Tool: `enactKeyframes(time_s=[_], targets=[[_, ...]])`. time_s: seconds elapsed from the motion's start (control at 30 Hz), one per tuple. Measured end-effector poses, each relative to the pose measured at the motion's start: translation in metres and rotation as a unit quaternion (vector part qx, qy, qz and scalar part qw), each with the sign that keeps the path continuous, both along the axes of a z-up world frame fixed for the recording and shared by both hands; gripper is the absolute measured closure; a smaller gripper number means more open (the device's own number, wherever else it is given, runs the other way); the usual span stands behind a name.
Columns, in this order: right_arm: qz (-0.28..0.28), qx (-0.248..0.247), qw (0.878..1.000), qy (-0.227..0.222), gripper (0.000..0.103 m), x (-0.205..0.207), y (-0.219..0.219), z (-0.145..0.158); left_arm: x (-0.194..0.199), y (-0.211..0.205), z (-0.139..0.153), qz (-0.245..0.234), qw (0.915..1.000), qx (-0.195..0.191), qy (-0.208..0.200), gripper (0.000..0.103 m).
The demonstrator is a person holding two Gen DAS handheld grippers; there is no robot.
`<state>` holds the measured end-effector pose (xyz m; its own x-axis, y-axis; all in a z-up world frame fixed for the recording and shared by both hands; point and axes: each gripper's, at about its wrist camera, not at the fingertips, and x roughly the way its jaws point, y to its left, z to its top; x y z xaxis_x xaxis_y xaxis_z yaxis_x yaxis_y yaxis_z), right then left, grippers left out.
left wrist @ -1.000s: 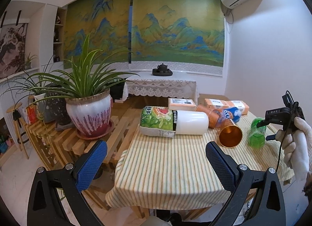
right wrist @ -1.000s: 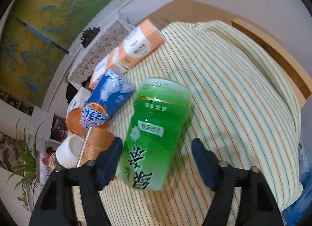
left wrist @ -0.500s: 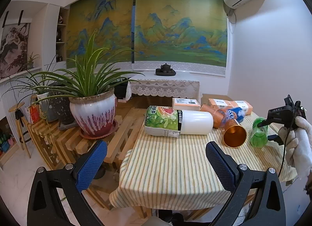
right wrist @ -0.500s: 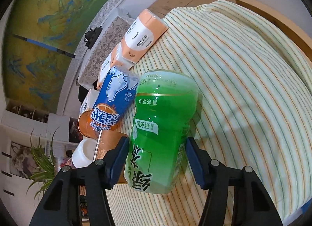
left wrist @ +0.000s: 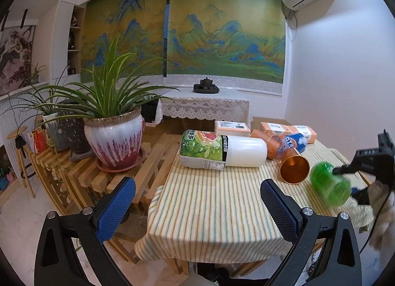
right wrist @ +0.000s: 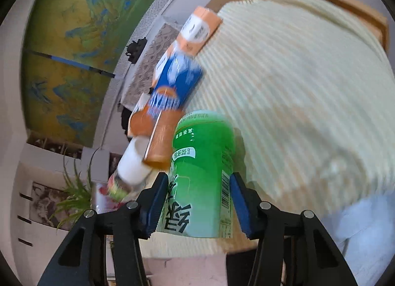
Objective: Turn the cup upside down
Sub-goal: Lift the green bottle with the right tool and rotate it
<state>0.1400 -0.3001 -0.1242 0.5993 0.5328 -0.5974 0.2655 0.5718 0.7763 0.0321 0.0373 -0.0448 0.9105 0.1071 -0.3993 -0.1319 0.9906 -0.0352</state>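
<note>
Right gripper (right wrist: 197, 208): closed on the green cup (right wrist: 202, 175), one blue pad on each side of its lower body. The cup is carried tilted above the near right part of the worktop (left wrist: 217, 202), clear of the striped cloth; the left view shows it blurred (left wrist: 329, 186).

Green cup: translucent plastic with a printed label. Judged light, thin-walled and smooth, so likely to flex or slip under a hard squeeze. Whether it is empty cannot be told. The present hold across the mid-to-lower wall looks the sensible place, leaving rim and base free for setting down.

Left gripper (left wrist: 197, 199): jaws wide apart, holding nothing, hanging before the near edge of the worktop.

Neighbours on the worktop:
- copper cup (left wrist: 293, 168), lying on its side just beside the green cup; nearest obstacle.
- blue and orange can (right wrist: 172, 86), lying behind the copper cup.
- large white bottle (left wrist: 222, 150), lying on its side at the left.
- orange and white cartons (left wrist: 288, 130) along the far edge.

Off the worktop: potted plant (left wrist: 113, 138) on a wooden rack, well apart.
</note>
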Motion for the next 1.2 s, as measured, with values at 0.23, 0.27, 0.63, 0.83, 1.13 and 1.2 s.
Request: enactKeyframes(time_s=[0.23,0.27,0.63,0.83,1.13,1.2], targets=[[0.002,0.008,1.000,0.012,0.057,-0.016,0.026,-0.015,0.001,-0.002,-0.003,-0.012,0.9999,0.007,0.005,0.001],[0.005,0.004,1.000,0.010,0.057,-0.016,0.027,-0.014,0.003,-0.003,-0.003,-0.014,0.9998,0.008,0.006,0.001],[0.049,-0.017,0.999,0.002,0.055,-0.018,0.043,-0.011,0.043,-0.037,-0.003,-0.129,0.9895,0.008,0.064,0.001],[0.068,-0.037,0.997,-0.019,0.048,-0.024,0.035,-0.006,0.076,-0.076,-0.007,-0.209,0.9697,0.007,0.126,0.001],[0.076,-0.112,0.988,-0.072,0.048,-0.052,0.014,0.010,0.124,-0.135,-0.011,-0.291,0.9332,0.016,0.210,0.001],[0.070,-0.160,0.981,-0.083,0.048,-0.064,0.013,0.016,0.131,-0.150,-0.012,-0.303,0.9260,0.026,0.224,0.001]])
